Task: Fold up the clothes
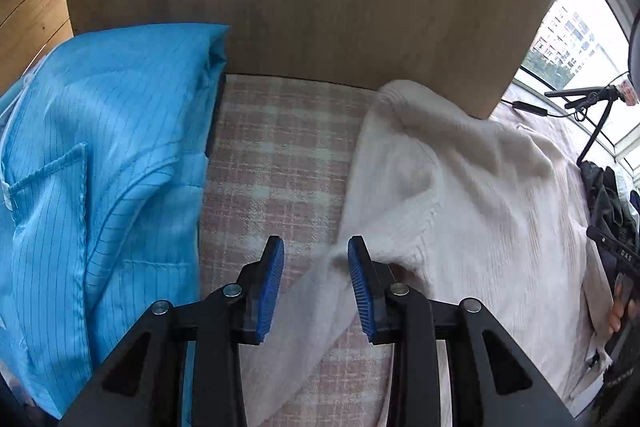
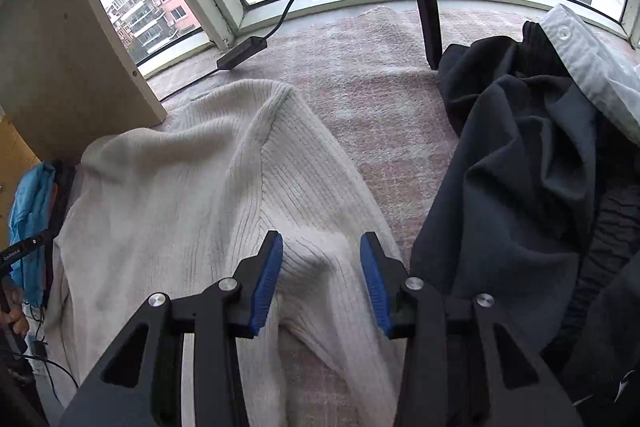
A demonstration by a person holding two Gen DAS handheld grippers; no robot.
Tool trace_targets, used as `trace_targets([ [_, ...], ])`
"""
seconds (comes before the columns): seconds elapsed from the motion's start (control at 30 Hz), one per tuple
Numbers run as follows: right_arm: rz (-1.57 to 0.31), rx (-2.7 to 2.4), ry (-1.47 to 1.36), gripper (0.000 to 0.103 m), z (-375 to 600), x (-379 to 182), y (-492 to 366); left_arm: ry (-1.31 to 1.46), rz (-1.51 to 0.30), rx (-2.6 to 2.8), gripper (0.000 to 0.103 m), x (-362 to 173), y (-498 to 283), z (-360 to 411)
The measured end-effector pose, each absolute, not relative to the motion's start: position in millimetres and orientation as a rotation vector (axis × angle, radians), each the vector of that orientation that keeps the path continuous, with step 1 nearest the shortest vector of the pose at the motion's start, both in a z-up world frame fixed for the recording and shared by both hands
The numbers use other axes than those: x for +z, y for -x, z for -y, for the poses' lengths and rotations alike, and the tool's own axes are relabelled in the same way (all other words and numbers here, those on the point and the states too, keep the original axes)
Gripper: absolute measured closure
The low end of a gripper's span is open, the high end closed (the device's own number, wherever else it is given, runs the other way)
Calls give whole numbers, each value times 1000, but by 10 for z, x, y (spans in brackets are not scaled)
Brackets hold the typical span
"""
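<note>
A blue coat (image 1: 100, 163) is seen folded at left, and the cream sweater (image 1: 460, 195) is spread on the plaid blanket (image 1: 272, 163). The left gripper (image 1: 316, 283) is held parted over a sleeve, the right gripper (image 2: 321, 279) parted over the ribbed body, nothing gripped. The sweater's fold seems barely begun; a firm pinch on sleeve and hem is called for next.

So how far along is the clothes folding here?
Done, it seems: a blue striped garment lies folded flat at one side. In hand: the cream knit sweater is spread on the checked blanket, rumpled and unfolded; the left gripper and right gripper hover open over it, gripping nothing. Left: that sweater, then the heap of dark clothes.
</note>
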State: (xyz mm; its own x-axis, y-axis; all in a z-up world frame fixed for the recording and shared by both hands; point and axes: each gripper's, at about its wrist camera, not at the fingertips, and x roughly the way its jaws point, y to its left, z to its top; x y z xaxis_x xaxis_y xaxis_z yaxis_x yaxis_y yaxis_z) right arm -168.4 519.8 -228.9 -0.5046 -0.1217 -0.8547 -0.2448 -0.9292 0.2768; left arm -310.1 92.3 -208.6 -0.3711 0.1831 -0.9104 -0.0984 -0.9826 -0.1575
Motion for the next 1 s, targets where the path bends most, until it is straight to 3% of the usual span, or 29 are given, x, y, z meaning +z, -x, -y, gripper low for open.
trace_targets([
  [0.07,-602,2641,1551,63,-5129,-2229,1585,1644,155,2380,56,-2121,3002,-1049],
  [0.2,-657,2666,1638,63,-4920,-2289,1456,1676,238,2355,54,-2273,3160,-1208],
  [0.27,-614,2651,1670,63,-4827,-2367,1444,1660,275,2377,62,-2360,3291,-1208],
  [0.33,-551,2623,1687,63,-4774,-2431,1441,1704,113,2551,75,-2387,3389,-1164],
  [0.37,-512,2606,1684,63,-4754,-2442,1432,1715,109,2597,68,-2370,3403,-1105],
  [0.47,-530,2635,1670,63,-4766,-2316,1304,1707,239,2495,66,-2243,3282,-992],
  [0.63,-567,2693,1675,63,-4795,-1968,823,1672,96,2378,53,-1922,2650,-963],
  [0.8,-552,2745,1736,63,-4709,-1686,24,1716,64,2235,52,-1711,1739,-729],
  [0.9,-709,2750,1697,61,-4752,-1567,-471,1759,93,2203,47,-1692,1236,-529],
  [0.93,-704,2731,1700,60,-4715,-1614,-579,1786,121,2188,39,-1753,1101,-523],
  [1.0,-662,2686,1715,58,-4616,-1733,-778,1846,129,2125,37,-1961,898,-604],
])
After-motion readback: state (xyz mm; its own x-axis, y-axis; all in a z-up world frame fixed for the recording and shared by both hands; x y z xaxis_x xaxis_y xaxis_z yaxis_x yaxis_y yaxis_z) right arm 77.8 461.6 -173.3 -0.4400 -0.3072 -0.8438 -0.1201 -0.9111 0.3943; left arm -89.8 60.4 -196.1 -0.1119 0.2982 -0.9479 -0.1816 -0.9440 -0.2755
